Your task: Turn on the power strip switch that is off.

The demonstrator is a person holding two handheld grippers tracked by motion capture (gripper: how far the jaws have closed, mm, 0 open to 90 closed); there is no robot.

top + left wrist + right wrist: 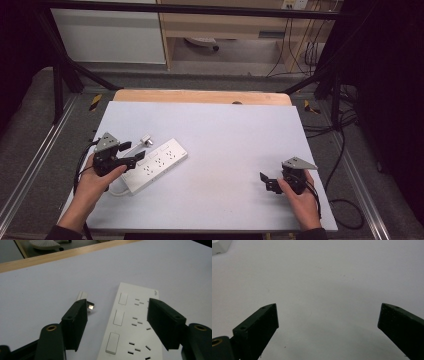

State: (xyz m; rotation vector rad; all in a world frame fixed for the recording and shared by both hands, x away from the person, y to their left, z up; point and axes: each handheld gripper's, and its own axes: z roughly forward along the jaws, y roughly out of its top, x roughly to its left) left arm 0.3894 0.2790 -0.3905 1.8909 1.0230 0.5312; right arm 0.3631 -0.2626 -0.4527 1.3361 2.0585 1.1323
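On the white table (225,145), from above, my left gripper (131,161) reaches over the power strip (160,162), the plug (146,140) lying just beside. Along its jaws: parted, straddling the strip (130,325), not pressing. My right gripper (328,322) gapes wide over bare tabletop.

White power strip (156,165) flat, angled, table's left.

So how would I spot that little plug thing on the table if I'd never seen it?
Start at the white table, then find the long white power strip near its left side. Just beyond the strip's upper edge lies the small white plug on a thin cord, the only piece there with shiny metal prongs.
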